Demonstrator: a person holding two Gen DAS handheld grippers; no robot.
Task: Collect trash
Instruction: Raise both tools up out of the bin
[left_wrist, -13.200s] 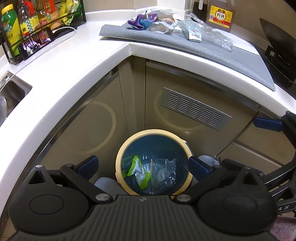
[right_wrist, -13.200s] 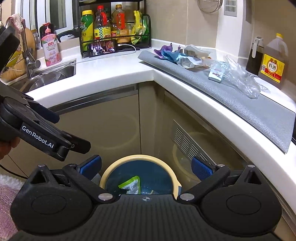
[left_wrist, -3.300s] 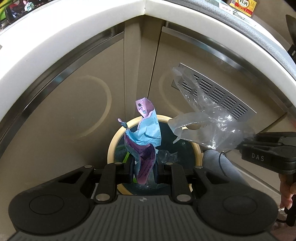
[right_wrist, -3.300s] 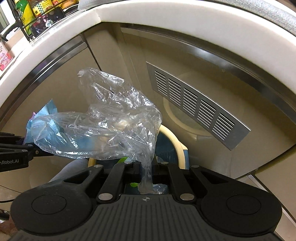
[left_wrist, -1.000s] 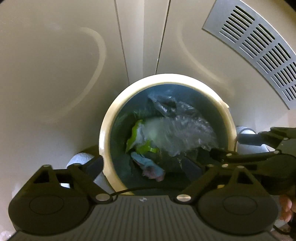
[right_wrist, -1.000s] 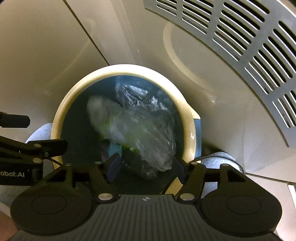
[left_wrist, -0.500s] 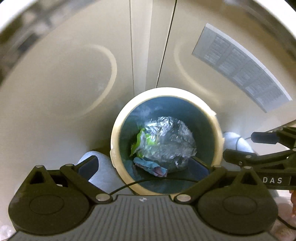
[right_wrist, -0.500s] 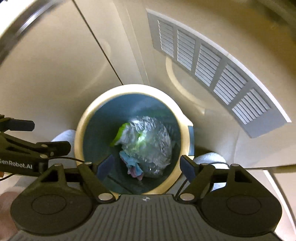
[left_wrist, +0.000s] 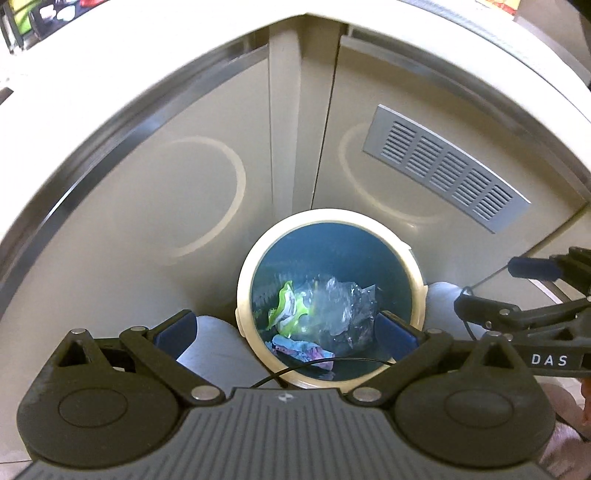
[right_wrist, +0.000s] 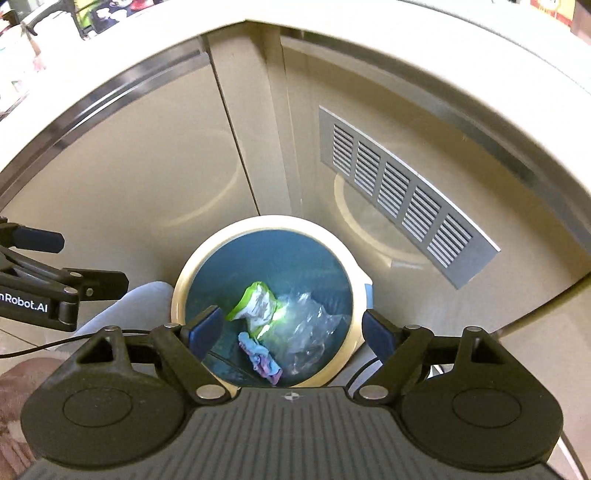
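Left wrist view showed both grippers (left_wrist: 284, 330) (right_wrist: 291, 332) spread and empty above the bin (left_wrist: 416, 280), its plastic bag (left_wrist: 343, 306) probably light, crinkly, slippery, best pinched at a fold.

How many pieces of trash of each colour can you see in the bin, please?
Green and white wrapper: 1
Clear plastic bag: 1
Blue and purple wrapper: 1
Total: 3, all lying inside the bin

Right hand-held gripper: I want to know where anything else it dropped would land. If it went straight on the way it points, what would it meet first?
Probably the clear plastic bag lying in the trash bin; the open right hand-held gripper points down into the bin's mouth, though depth is uncertain.
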